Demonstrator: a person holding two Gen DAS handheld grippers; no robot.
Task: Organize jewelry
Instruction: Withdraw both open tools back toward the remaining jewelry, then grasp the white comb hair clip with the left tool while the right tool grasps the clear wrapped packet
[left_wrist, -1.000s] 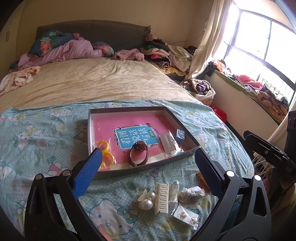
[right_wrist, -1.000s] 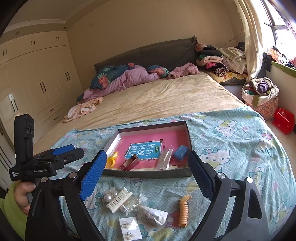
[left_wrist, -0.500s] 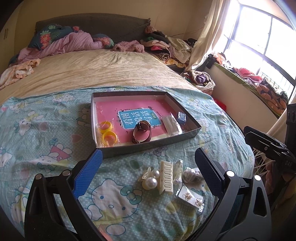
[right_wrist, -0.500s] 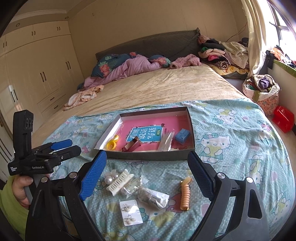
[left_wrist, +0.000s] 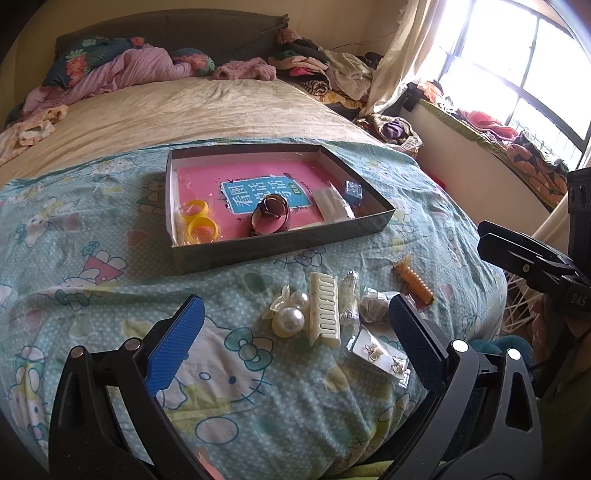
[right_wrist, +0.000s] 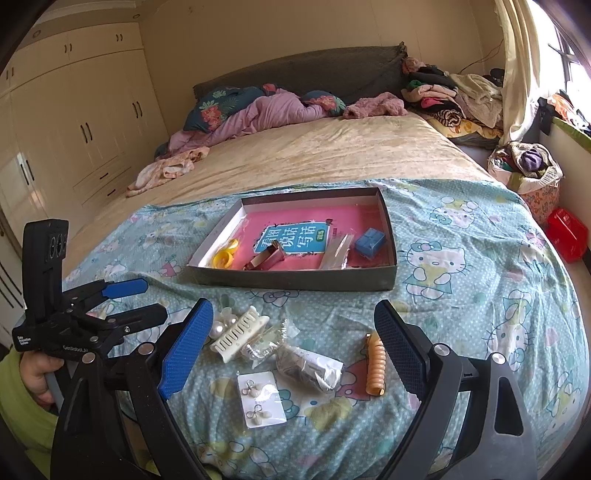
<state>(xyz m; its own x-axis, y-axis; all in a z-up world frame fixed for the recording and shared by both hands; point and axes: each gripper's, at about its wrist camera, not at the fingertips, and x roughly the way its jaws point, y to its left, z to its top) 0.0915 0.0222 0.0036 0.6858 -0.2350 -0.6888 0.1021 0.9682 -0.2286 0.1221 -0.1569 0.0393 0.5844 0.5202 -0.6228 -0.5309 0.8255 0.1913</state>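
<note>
**Both grippers spread, hovering over loose jewelry at bed's foot edge**

Left gripper (left_wrist: 293, 325) has jaws spread wide, nothing between the pads, hanging above the cartoon-cat blanket (left_wrist: 92, 295) near the foot edge of the bed. Right gripper (right_wrist: 293, 332) is also wide apart and empty, above the same pile. A hand (right_wrist: 35, 373) in a green sleeve holds the left gripper's handle, seen at the left edge of the right wrist view.

Loose items lie on the blanket between the foot edge and the tray. The cream hair claw (left_wrist: 325, 308) is touching the pearl clip (left_wrist: 290, 314) on its left. A small clear bag with a silver piece (left_wrist: 349, 299) sits just to the right of the claw. A crumpled clear packet (right_wrist: 310, 365) is beside that. An earring card (right_wrist: 260, 398) with two pairs lies nearest the foot edge. The orange spiral hair tie (right_wrist: 375, 365) lies apart toward the right side.

The shallow grey tray (left_wrist: 280, 251) sits further up the blanket, toward the bed's middle. It is lined with a pink booklet (left_wrist: 266, 195). Inside: yellow rings (left_wrist: 197, 219) at the near left corner, a brown watch (left_wrist: 269, 216) near the front wall's middle, a clear sleeve (left_wrist: 332, 203) right of it, and a small blue box (left_wrist: 352, 190) by the right wall.

Beyond are the beige bedspread (right_wrist: 314, 155), rumpled purple bedding (right_wrist: 258, 110) at the headboard, and a clothes heap (right_wrist: 450, 96) at the far right corner.
</note>
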